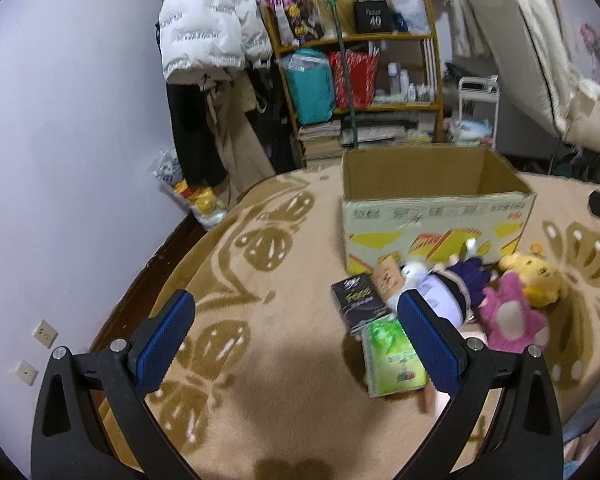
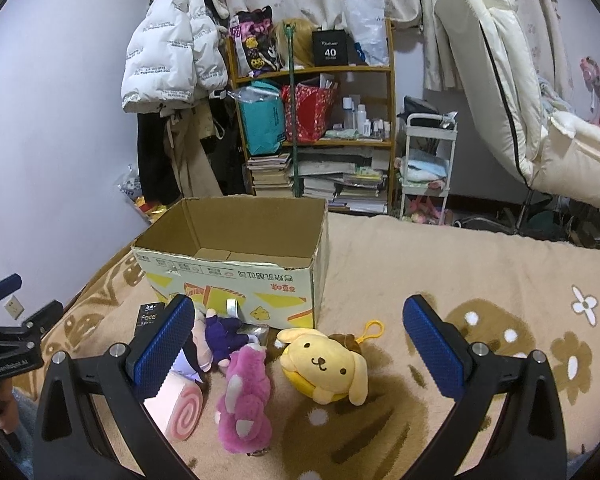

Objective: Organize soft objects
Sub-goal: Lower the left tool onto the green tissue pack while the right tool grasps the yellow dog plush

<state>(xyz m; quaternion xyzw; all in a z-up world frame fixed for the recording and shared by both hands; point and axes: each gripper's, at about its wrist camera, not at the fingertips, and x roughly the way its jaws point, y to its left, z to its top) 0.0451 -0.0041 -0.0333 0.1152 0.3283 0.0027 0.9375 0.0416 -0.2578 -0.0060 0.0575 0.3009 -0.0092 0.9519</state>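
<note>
On a beige flower-patterned fleece blanket [image 2: 400,264], soft toys wait in a row before an open, empty corrugated cardboard box [image 2: 236,268] printed in yellow. Left to right in the right wrist view: a pink swirl-ended roll cushion [image 2: 182,412], partly behind the tool's left finger; a purple-and-white plush doll [image 2: 220,336]; a shaggy magenta plush animal [image 2: 246,396], its long axis running away from the camera toward the box; and a yellow floppy-eared plush dog [image 2: 326,366] with a yellow loop clip. The right tool [image 2: 300,350] hangs spread wide, holding nothing, with the magenta plush and the yellow dog lying between and just ahead of its fingers, the box straight beyond them. The left tool [image 1: 296,344], equally wide open and empty, points at bare blanket; the toys sit off past its right finger beside a green tissue packet [image 1: 394,358] and a black carton [image 1: 356,300]. The right hand looks the nearer for a first pick.
</note>
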